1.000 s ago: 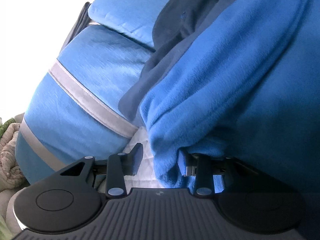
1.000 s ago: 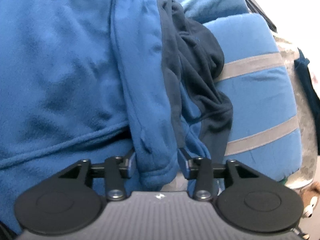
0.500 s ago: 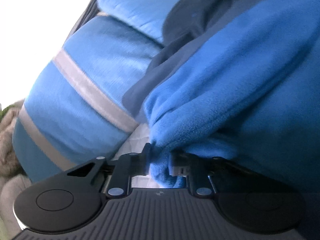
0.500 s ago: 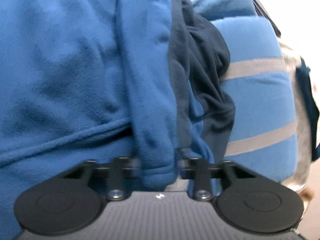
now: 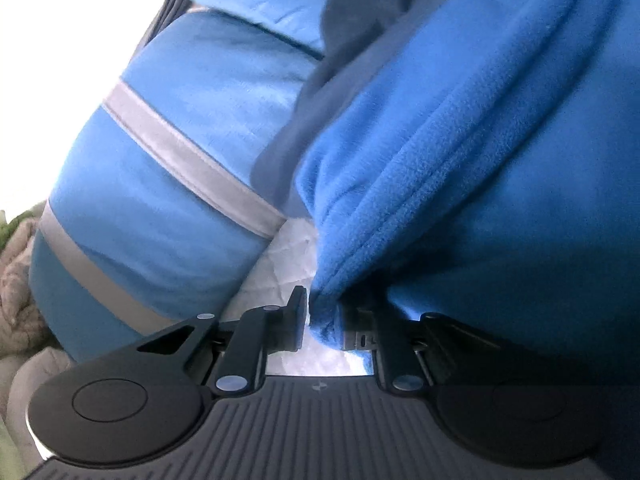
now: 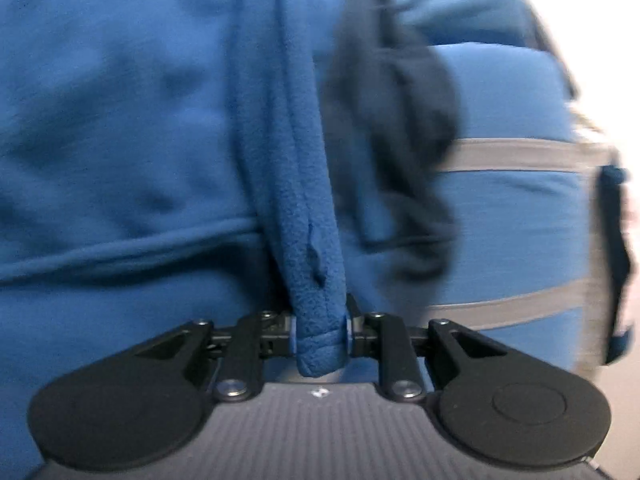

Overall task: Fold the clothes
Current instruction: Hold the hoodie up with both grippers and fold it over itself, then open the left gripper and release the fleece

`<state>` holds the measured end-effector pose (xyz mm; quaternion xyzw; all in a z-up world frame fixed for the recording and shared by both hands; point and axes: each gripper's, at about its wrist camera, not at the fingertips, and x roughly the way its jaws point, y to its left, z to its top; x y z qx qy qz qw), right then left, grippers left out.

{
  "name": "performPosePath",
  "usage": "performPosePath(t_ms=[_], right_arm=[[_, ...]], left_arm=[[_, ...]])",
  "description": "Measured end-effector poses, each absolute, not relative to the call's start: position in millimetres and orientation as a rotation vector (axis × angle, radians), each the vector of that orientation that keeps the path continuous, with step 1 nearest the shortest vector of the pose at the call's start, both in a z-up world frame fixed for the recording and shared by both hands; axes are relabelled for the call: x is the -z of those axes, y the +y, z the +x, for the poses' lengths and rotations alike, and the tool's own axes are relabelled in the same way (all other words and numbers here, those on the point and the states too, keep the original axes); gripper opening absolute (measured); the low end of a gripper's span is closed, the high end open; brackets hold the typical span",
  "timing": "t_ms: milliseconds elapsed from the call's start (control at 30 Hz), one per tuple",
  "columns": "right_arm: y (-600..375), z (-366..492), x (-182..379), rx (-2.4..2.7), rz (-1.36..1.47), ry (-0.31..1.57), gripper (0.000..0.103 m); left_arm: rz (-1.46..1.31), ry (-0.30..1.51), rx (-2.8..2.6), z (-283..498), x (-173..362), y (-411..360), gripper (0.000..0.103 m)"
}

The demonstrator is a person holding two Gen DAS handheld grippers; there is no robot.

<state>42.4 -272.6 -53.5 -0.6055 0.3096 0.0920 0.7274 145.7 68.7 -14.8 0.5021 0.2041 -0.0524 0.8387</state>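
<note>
A bright blue fleece garment [image 5: 460, 140] fills the right of the left wrist view, and a bunched corner of it hangs down between the pads of my left gripper [image 5: 324, 312], which is shut on it. In the right wrist view the same fleece [image 6: 120, 120] covers the left half. A thick rolled edge of it runs down into my right gripper [image 6: 321, 328], whose jaws are closing with the pads pressing on that edge. A dark navy garment [image 6: 400, 120] lies crumpled just beyond the fleece, also seen as navy cloth [image 5: 360, 32].
Blue pillows with grey stripes [image 5: 180, 140] lie behind the clothes, one striped pillow [image 6: 512, 208] at the right. A white quilted sheet [image 5: 288, 256] shows under the fleece. A beige blanket [image 5: 16, 280] is at the far left edge.
Both grippers have closed from open onto the fleece. The left one slid right onto the corner. The right one pinched the rolled edge and sank a little.
</note>
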Motion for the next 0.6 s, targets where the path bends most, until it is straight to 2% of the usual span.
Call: performPosePath(t_ms=[33,100,167,233,267,333,367,433,600], right_arm=[[-271.6,42.2,56.4,-0.205,-1.315,0.696,0.022],[-271.4,42.5,58.8,-0.207,-1.293,0.707,0.023],[-272.1,42.2,58.8,-0.205,-1.284,0.707,0.025],[-271.0,43.3,57.0,-0.201,-1.275,0.708,0.032],[-270.5,43.3,56.4,-0.2,-1.276,0.707,0.04],[-269.3,43.6,55.6,-0.199,-1.282,0.703,0.043],[-269.0,43.1,55.6,-0.2,-1.283,0.701,0.043],[-269.2,38.8,56.4,-0.2,-1.283,0.699,0.043],[-269.0,38.2,56.8,-0.203,-1.287,0.695,0.043]], left_arm=[[1.07,0.404,0.113,143.2,16.7,70.1,0.017],[1.096,0.363,0.107,138.0,20.1,72.5,0.031],[1.149,0.315,0.101,132.9,23.6,74.7,0.04],[1.187,0.308,0.114,129.6,20.7,77.0,0.044],[1.195,0.326,0.121,128.1,17.9,78.5,0.045],[1.205,0.43,0.089,128.4,13.7,78.9,0.049],[1.209,0.497,0.062,129.4,11.7,79.4,0.054],[1.223,0.589,0.009,132.9,9.1,81.2,0.054],[1.217,0.529,0.052,122.5,4.2,83.0,0.055]])
